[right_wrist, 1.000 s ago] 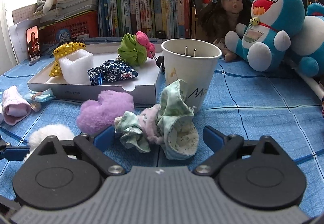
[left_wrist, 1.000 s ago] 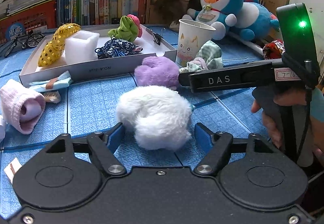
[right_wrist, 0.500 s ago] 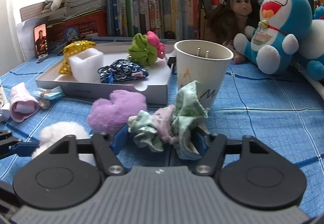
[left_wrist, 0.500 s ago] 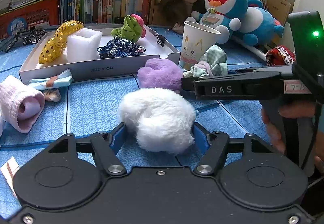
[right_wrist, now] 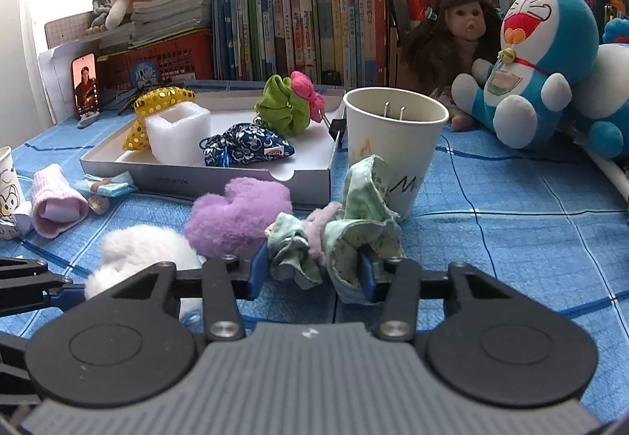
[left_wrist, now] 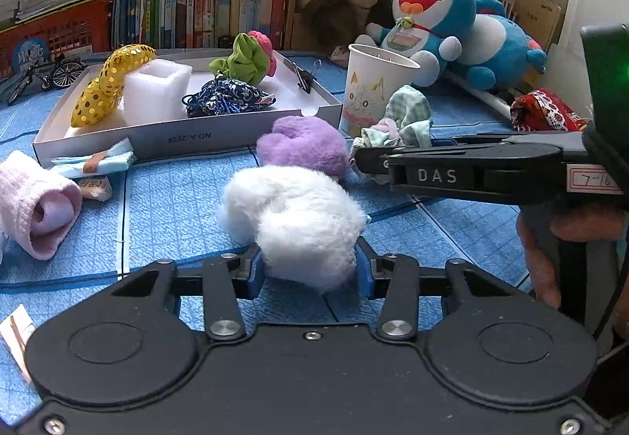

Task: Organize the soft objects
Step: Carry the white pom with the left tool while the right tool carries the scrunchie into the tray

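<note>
Inside, the white tray (right_wrist: pixel 306 179) holds perhaps 4 soft items.

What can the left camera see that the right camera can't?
Only the left view shows the red patterned cloth, the toy bicycle and the hand on the right gripper's handle.

Only the right view shows the phone and a second paper cup at the left edge.

Both show the tray, the purple fluff, the white fluff between the closing left gripper pads, and the green cloth between the closing right gripper pads.
</note>
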The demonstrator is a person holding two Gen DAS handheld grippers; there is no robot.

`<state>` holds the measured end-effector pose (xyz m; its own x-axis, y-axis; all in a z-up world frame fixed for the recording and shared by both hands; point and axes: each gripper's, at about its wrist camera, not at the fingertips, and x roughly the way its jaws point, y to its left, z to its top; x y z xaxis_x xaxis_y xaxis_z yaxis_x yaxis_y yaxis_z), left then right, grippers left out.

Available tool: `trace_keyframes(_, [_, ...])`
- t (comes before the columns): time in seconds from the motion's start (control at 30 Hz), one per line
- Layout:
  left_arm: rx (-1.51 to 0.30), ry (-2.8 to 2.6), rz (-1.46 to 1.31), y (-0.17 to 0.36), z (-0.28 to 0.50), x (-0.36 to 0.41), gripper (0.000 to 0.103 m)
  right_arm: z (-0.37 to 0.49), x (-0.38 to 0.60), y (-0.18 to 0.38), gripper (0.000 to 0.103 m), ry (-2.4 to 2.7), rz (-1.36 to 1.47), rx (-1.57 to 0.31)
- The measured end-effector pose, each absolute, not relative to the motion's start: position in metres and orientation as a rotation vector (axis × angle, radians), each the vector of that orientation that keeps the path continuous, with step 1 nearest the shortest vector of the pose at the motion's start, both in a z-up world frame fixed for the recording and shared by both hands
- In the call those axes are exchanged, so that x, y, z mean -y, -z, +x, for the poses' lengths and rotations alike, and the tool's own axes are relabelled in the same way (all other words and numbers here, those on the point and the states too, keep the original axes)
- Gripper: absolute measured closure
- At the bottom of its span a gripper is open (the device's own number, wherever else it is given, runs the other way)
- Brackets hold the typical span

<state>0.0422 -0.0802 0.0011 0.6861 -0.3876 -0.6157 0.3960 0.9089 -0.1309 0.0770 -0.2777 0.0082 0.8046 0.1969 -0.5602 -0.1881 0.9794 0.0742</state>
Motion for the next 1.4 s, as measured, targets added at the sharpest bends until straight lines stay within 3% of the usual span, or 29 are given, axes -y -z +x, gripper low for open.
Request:
trace_keyframes(0.4, [-0.626,0.392,0.008,-0.030,0.045,0.063,0.062,0.064,0.280,-0.036,0.053,-0.212,0.041,-0.529])
trace_keyframes(0.87, [-0.617,0.263,-0.110,-0.071,0.100,0.011,0.062,0.090,0.255,-0.068,0.053,-0.259,0.016,-0.491])
trace_keyframes(1.4, [-0.755,0.176,-0.305,-0.052,0.180,-0.025,0.062,0.168,0.213,-0.071,0.053,-0.261,-0.032,-0.622])
